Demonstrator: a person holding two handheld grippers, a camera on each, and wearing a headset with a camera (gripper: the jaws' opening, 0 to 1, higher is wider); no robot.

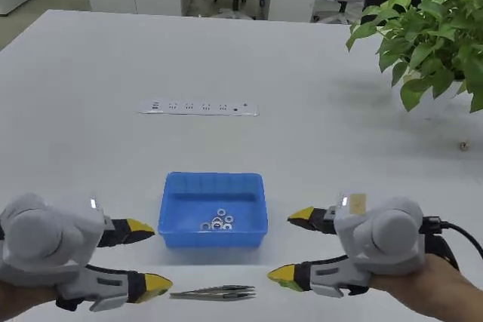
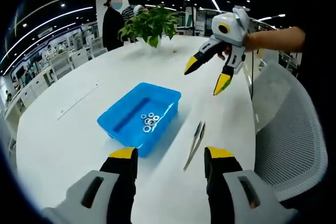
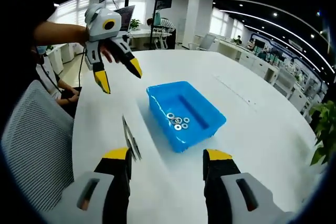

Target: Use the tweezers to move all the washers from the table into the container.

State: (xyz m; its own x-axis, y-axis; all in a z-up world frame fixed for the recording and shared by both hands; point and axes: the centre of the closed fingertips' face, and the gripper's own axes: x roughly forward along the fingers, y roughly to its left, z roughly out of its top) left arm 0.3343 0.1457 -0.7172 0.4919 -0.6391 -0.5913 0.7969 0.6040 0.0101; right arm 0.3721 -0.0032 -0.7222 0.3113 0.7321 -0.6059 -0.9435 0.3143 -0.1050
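Both claws hung open and empty over the near edge of the white desk (image 1: 90, 156). In the head view the left claw (image 1: 149, 256) sat at 8 o'clock from the blue container (image 1: 175, 209) and the right claw (image 1: 290, 246) at 4 o'clock, their yellow tips turned in toward each other.

The tweezers (image 1: 213, 292) lay flat on the desk at 6 o'clock from the container, just clear of its near wall and touched by neither claw. Their long axis ran from 9 to 3 o'clock, across the gap between the two lower jaw tips. The left claw's lower tip was just beside one end and the right claw's lower tip stood a little further from the other end, so the left looked slightly nearer. Which end was the pointed one could not be made out.

In the left gripper view the tweezers lay at 1 o'clock from that claw's gap, running almost along its line of reach. In the right gripper view they lay at 11 o'clock, close to one jaw.

The washers (image 1: 217, 222) sat in a small cluster on the container floor, toward its near wall. No washer could be picked out on the bare desk, so the transfer looked finished or nearly so.

A power strip (image 1: 198, 108) lay at 12 o'clock beyond the container and a potted plant (image 1: 434, 35) stood at 2 o'clock, both well apart from the work
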